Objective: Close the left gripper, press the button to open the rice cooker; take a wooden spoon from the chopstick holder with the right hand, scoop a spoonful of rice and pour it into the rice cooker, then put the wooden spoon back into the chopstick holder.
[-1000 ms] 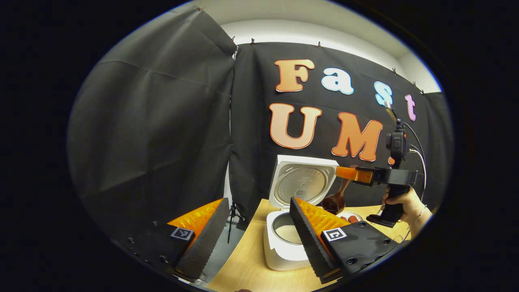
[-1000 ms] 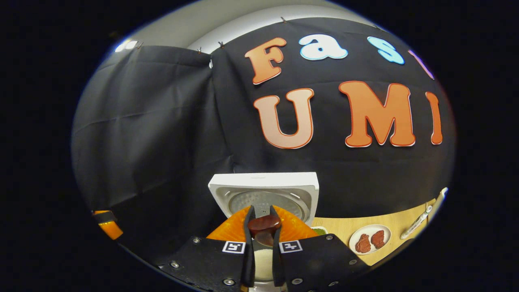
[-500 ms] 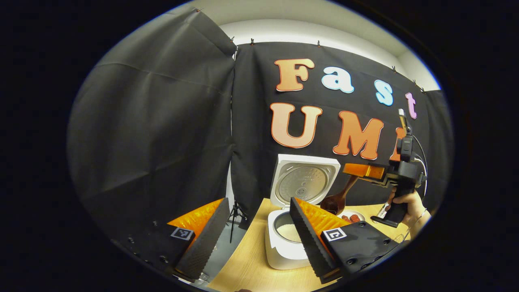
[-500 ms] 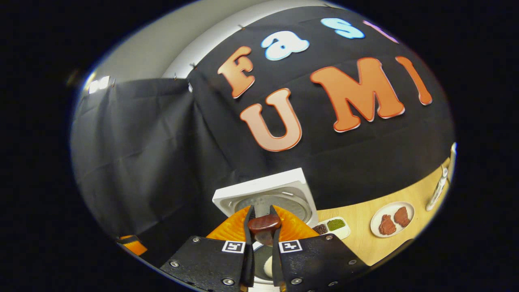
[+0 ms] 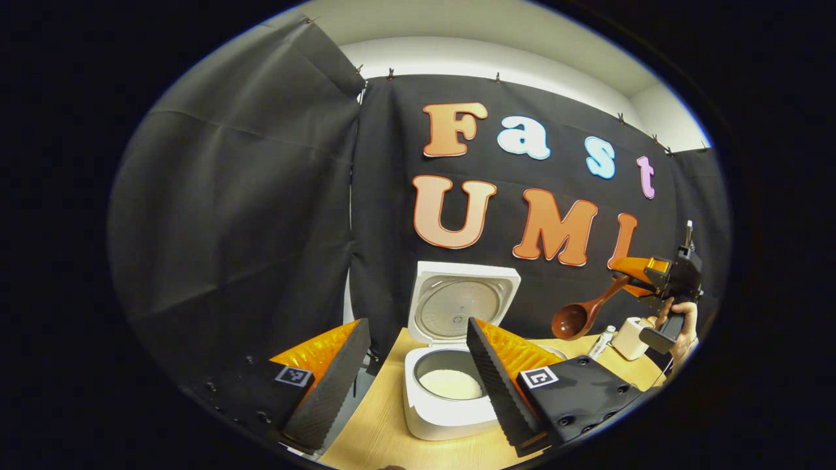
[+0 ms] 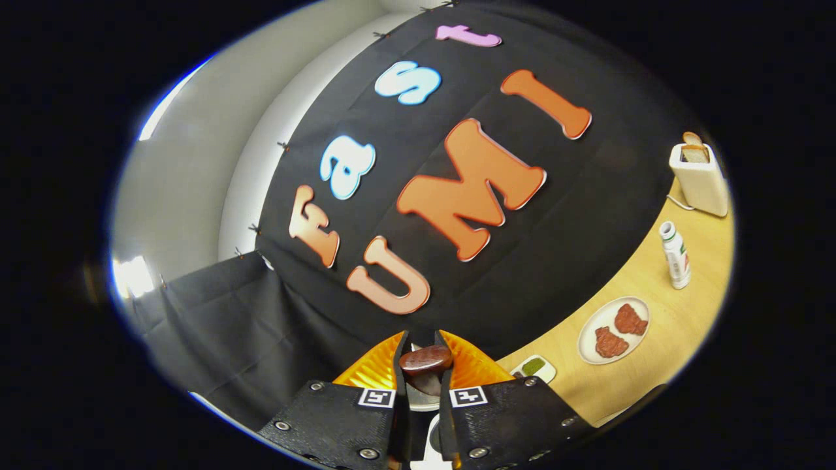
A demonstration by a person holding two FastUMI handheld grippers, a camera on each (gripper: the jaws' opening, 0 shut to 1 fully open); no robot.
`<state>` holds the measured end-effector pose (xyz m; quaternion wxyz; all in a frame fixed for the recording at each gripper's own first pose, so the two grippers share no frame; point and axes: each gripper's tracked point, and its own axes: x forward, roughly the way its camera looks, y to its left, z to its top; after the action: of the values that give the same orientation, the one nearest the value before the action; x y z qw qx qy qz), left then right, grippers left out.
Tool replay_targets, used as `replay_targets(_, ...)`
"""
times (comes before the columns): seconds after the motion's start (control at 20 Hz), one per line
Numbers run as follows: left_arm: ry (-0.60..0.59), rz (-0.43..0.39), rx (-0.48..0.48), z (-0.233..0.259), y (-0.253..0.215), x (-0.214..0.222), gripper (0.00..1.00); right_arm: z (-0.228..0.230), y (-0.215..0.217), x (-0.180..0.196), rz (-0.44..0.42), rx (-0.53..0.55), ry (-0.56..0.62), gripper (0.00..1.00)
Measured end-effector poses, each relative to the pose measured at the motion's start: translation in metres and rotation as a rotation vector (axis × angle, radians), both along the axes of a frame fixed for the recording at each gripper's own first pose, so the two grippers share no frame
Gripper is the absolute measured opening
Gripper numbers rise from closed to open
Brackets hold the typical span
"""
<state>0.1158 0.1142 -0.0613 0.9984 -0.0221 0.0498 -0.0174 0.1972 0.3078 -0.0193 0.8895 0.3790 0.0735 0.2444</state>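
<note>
The rice cooker (image 5: 450, 385) sits on the wooden surface (image 5: 392, 431) with its lid (image 5: 462, 303) standing open and a bed of white rice (image 5: 450, 384) lying in the inner pot. The left gripper (image 5: 418, 372) hangs just in front of the cooker with its fingers spread wide apart, holding nothing. Off to the side and above the surface, the right gripper (image 5: 630, 277) has its fingers clamped on the handle of the wooden spoon (image 5: 581, 314), whose bowl tilts down, well apart from the cooker. A hand (image 5: 679, 320) grips its handle. In the right gripper view, a plate (image 6: 614, 321) with two reddish pieces, a small bottle (image 6: 674, 254) and a toaster (image 6: 699, 179) stand on the surface.
</note>
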Motion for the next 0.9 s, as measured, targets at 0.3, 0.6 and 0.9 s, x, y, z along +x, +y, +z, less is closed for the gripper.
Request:
replay_targets(0.3, -0.005, -0.037, 0.011, 0.004, -0.021, -0.009, 1.0, -0.02, -0.13, -0.014, -0.185, -0.013, 0.037, 0.16)
replay_targets(0.6, -0.017, -0.052, -0.002, 0.012, -0.039, -0.017, 1.0, -0.052, -0.227, -0.049, -0.32, -0.023, 0.089, 0.16)
replay_targets(0.9, -0.038, -0.081, 0.004, 0.024, -0.059, -0.025, 1.0, -0.091, -0.287, -0.078, -0.394, -0.056, 0.135, 0.16)
